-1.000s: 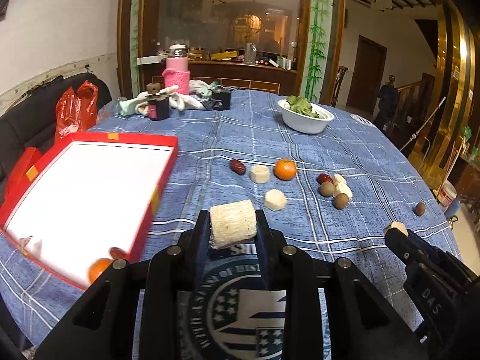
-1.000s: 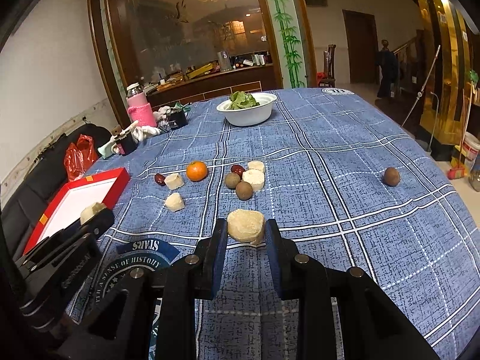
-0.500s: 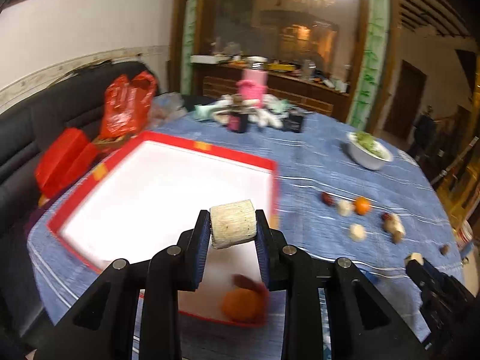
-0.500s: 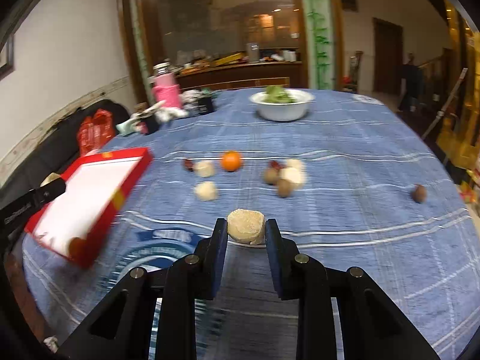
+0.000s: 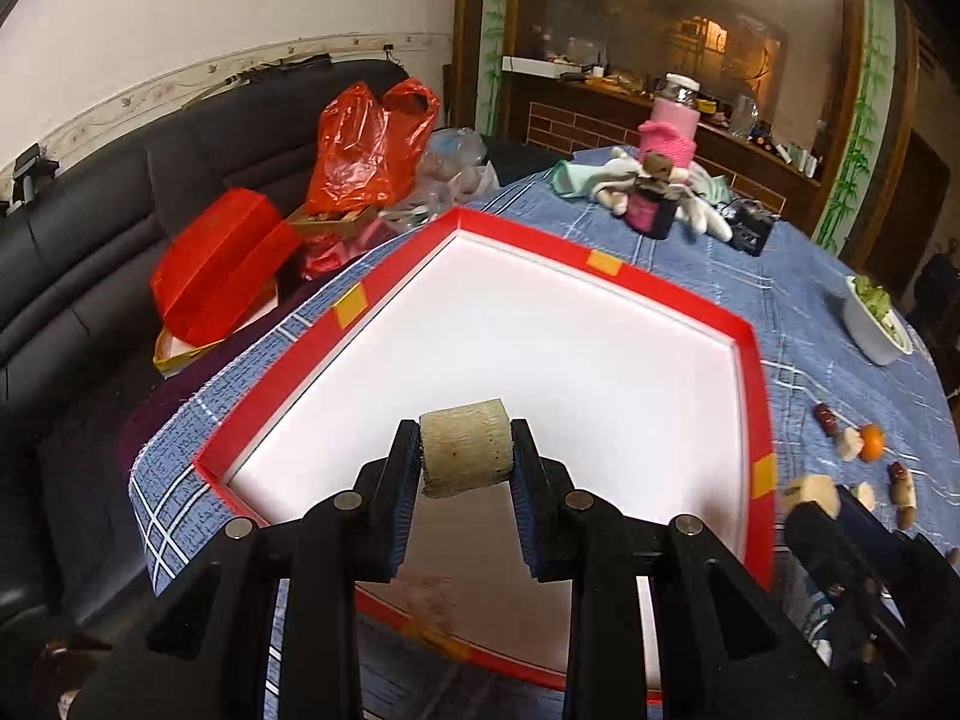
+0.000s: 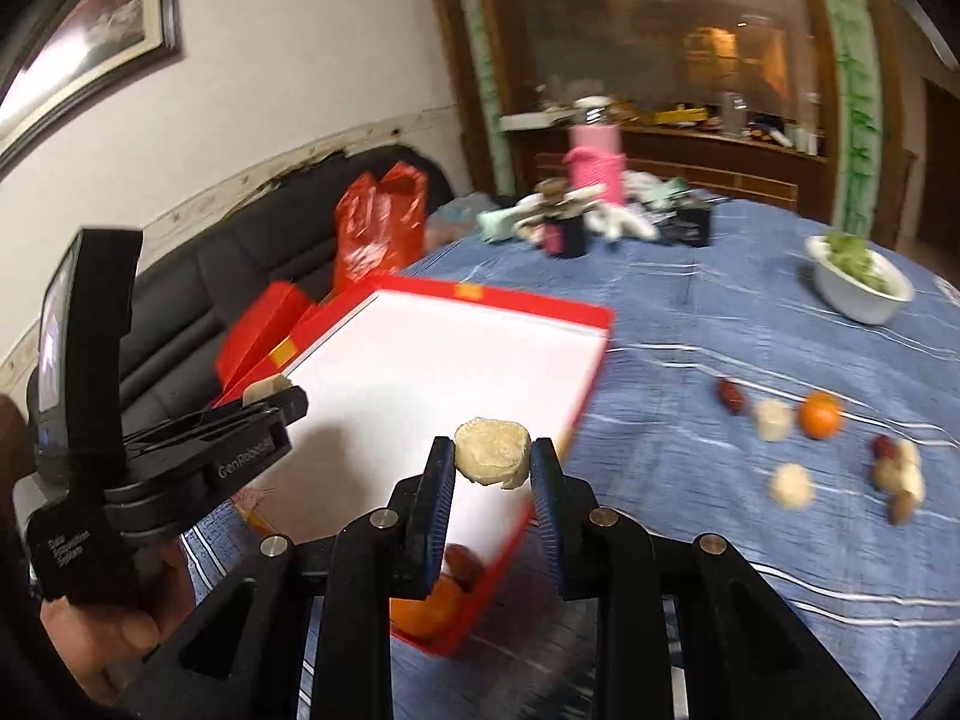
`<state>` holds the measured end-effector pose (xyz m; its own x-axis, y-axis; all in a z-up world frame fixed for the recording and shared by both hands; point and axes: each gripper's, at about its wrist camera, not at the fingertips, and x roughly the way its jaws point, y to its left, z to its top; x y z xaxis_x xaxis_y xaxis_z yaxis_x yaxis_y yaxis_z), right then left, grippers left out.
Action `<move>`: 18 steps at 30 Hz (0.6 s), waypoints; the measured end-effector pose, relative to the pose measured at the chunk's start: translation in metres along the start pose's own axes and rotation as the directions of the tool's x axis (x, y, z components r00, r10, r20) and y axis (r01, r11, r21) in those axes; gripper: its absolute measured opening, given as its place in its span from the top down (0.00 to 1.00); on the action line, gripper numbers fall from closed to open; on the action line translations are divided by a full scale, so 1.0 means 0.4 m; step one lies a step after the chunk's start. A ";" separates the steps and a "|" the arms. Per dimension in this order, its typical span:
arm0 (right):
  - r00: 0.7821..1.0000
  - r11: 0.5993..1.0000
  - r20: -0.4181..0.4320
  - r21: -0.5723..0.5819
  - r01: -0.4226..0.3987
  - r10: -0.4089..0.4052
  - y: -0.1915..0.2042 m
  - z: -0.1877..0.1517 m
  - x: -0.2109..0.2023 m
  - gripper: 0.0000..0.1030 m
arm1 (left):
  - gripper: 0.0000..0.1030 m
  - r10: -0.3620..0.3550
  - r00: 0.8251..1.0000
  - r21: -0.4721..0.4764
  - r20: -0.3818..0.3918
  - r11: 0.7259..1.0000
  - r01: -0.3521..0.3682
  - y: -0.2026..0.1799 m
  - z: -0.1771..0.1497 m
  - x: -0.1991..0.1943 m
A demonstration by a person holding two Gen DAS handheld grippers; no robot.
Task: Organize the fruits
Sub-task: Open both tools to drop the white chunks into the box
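Left gripper [image 5: 465, 456] jaws pinching a pale cylindrical fruit chunk [image 5: 465, 453] above the red-rimmed white cardboard tray [image 5: 606, 264]; right gripper [image 6: 492, 465] jaws clamped on a pale round fruit slice [image 6: 492, 459] over the tray's near edge; loose fruits [image 6: 819, 414] scattered across the blue-checked worktop [image 6: 720, 312]

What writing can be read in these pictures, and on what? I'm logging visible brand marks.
"GenRobot" with a blurred ending: side of the left gripper, right wrist view.
Small white print, three lines, lower on the same gripper's body: too blurred to read.
Yellow patches on the red box: no lettering can be made out.
Items on the far sideboard: too small to read.
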<state>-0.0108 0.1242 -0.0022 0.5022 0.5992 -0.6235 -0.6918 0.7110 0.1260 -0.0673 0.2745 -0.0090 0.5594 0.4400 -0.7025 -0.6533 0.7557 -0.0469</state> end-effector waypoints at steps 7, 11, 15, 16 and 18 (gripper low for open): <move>1.000 1.000 -0.029 -0.001 -0.011 0.011 0.025 0.002 0.056 0.75 | 0.74 0.022 1.000 -0.007 -0.015 1.000 -0.022 0.019 0.011 0.026; 0.999 1.000 -0.038 0.006 -0.015 0.015 0.027 0.013 0.075 0.75 | 0.74 0.035 0.999 -0.014 -0.016 0.999 -0.035 0.028 0.019 0.035; 0.995 0.999 -0.094 0.019 -0.038 0.040 0.025 0.021 0.115 0.72 | 0.70 0.078 0.996 -0.026 -0.045 0.997 -0.079 0.047 0.024 0.058; 0.993 0.999 -0.107 0.020 -0.042 0.044 0.026 0.020 0.122 0.72 | 0.64 0.094 0.993 -0.033 -0.066 0.995 -0.096 0.053 0.022 0.069; 0.993 0.999 -0.109 0.023 -0.046 0.048 0.027 0.015 0.118 0.64 | 0.36 0.114 0.988 -0.033 -0.102 0.992 -0.118 0.059 0.019 0.082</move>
<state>0.0085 0.1623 -0.0259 0.4090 0.5888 -0.6972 -0.7020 0.6911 0.1718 -0.0606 0.3103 -0.0277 0.4263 0.4713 -0.7721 -0.7312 0.6820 0.0126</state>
